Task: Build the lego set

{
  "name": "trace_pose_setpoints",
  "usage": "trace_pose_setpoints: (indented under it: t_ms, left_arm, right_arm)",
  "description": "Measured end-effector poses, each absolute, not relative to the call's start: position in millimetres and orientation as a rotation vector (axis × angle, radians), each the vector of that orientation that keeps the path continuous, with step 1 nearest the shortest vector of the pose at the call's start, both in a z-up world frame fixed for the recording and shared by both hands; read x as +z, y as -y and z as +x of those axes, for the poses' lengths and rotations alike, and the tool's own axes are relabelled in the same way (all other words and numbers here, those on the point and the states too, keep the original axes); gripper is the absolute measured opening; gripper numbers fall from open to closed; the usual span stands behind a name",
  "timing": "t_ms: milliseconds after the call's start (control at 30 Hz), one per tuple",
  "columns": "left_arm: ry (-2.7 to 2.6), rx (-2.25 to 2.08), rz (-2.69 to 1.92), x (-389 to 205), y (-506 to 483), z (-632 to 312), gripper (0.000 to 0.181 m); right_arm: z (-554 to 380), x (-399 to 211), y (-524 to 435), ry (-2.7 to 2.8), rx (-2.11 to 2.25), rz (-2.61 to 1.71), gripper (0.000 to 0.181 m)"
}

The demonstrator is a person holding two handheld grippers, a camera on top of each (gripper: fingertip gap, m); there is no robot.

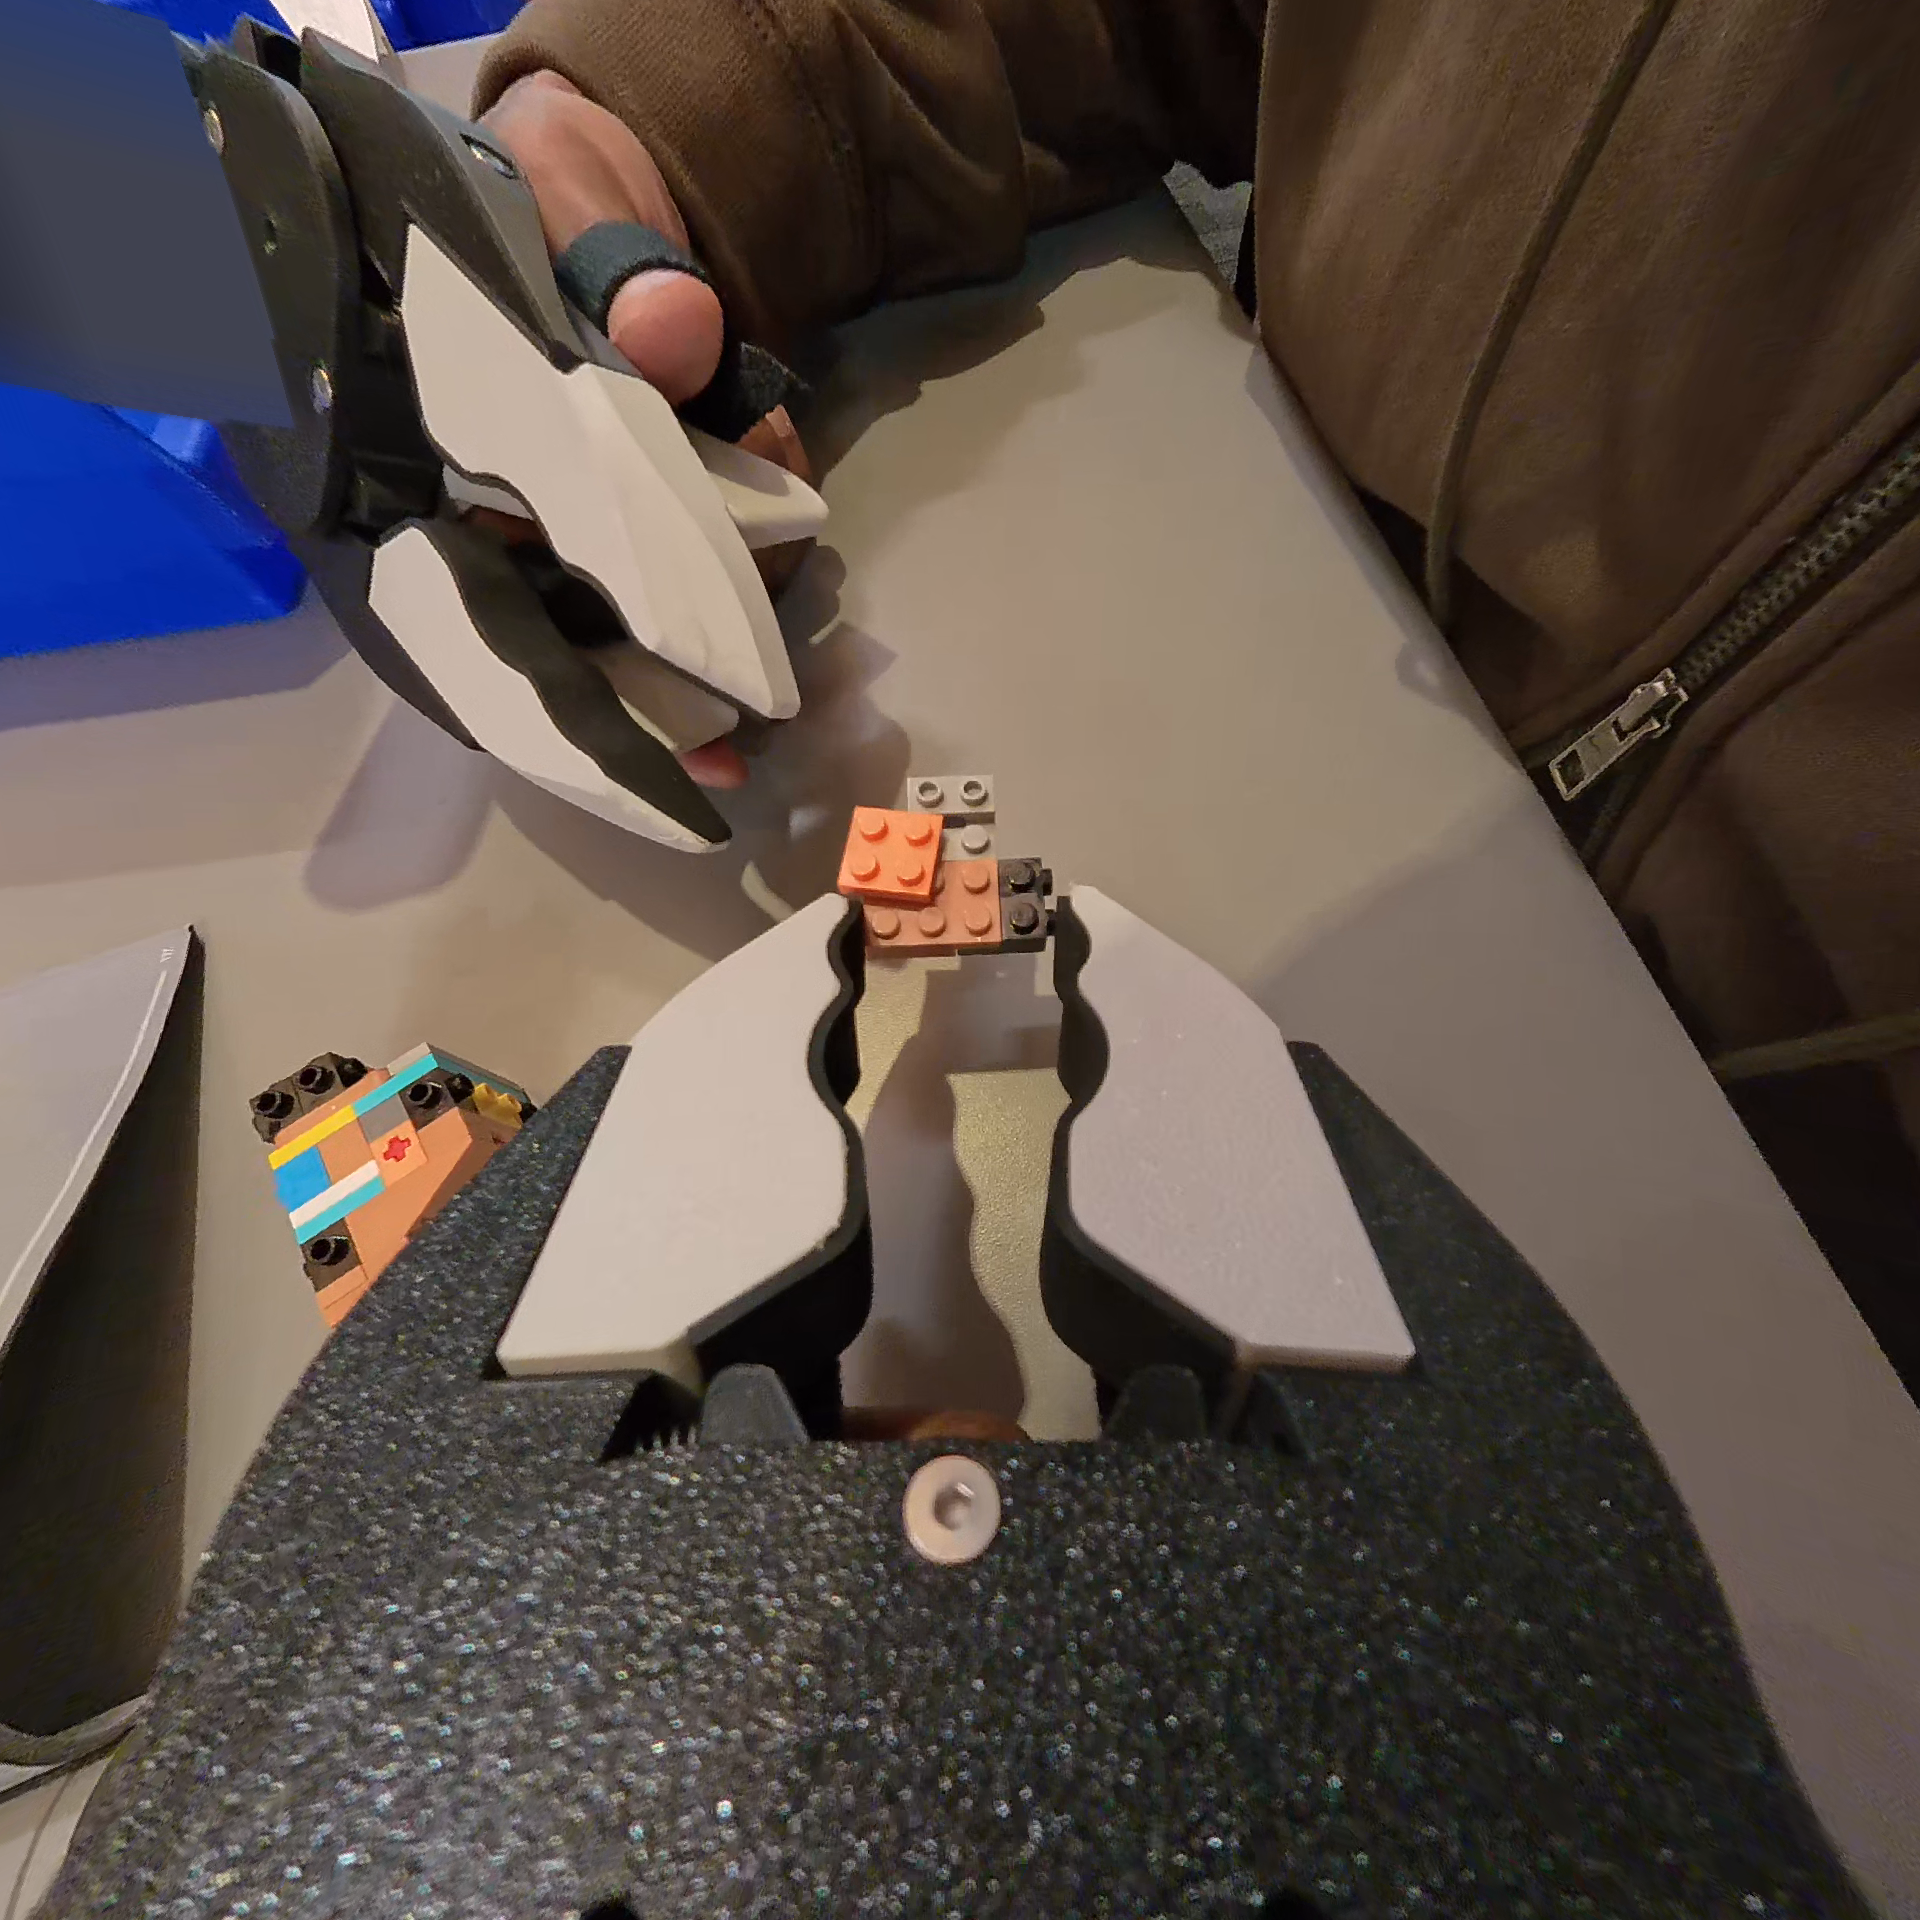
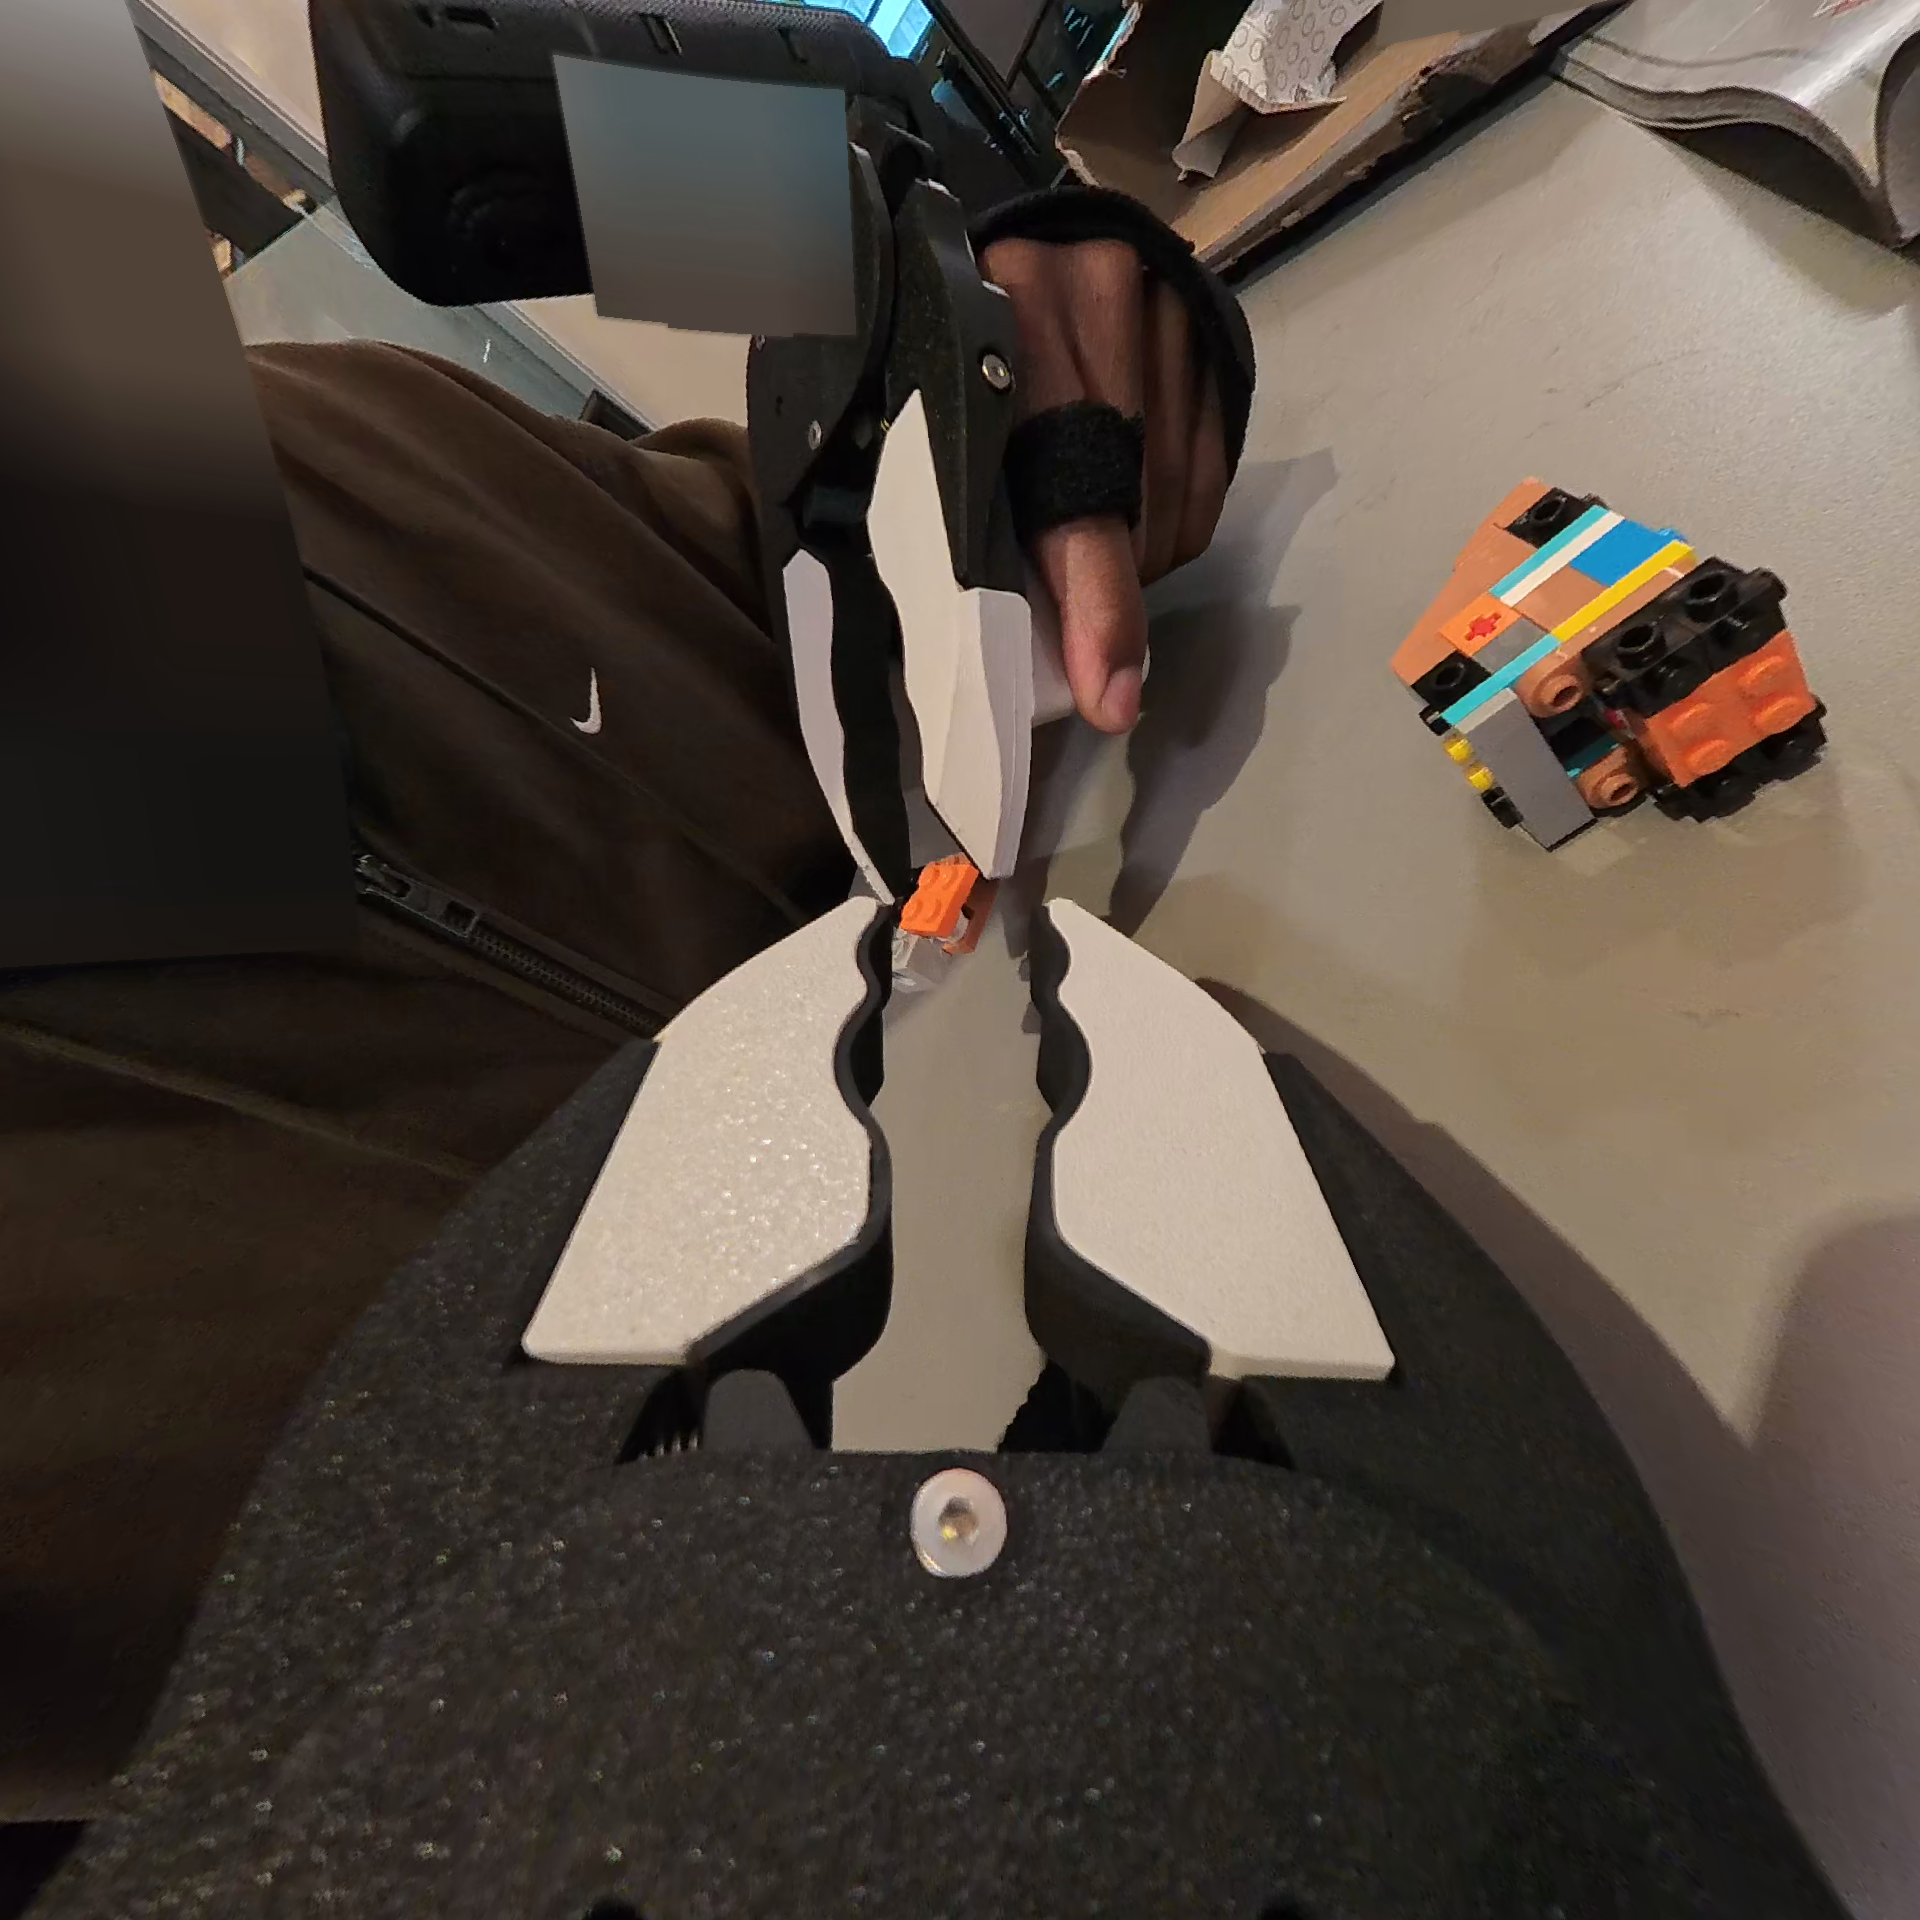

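Observation:
My left gripper (image 1: 961, 909) is shut on a small lego assembly (image 1: 961, 904): a brown plate with a black piece at its right end and a grey plate behind. An orange 2x2 plate (image 1: 894, 852) sits askew on top of it. My right gripper (image 1: 743, 769) comes in from the upper left, its jaws a little apart and empty, its tips just left of the orange plate and not touching it. In the right wrist view my right gripper (image 2: 961, 914) is open, with the orange plate (image 2: 938, 899) just ahead, held at the tips of the left gripper (image 2: 935, 883).
A larger multicoloured lego model (image 1: 364, 1164) lies on the grey table (image 1: 1143, 520) to the left; it also shows in the right wrist view (image 2: 1600, 665). A blue bin (image 1: 104, 520) stands at far left. A person's brown jacket (image 1: 1558, 416) borders the table edge. Booklets (image 2: 1766, 104) and cardboard (image 2: 1299, 156) lie farther back. My right fingertips sit around 4 cm from my left ones.

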State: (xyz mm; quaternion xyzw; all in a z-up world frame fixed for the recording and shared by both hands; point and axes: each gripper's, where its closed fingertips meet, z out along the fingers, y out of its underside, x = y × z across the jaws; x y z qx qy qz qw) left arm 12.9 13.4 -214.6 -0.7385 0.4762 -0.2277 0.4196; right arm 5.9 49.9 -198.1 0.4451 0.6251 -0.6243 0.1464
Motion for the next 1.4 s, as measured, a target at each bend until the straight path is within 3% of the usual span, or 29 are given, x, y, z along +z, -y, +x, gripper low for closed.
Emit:
trace_pose_setpoints:
  t_ms: [833, 1400]
  left_arm:
    - [-1.195, -0.561, -1.854, -215.2, -14.4, 12.2, 0.035]
    - [-1.199, -0.53, -1.852, -212.5, -14.9, 10.9, 0.035]
  right_arm:
    - [5.3, -201.1, -49.8, -1.806, -1.774, 1.3, 0.026]
    - [2.8, -205.6, -47.7, -1.834, -1.732, 1.336, 0.036]
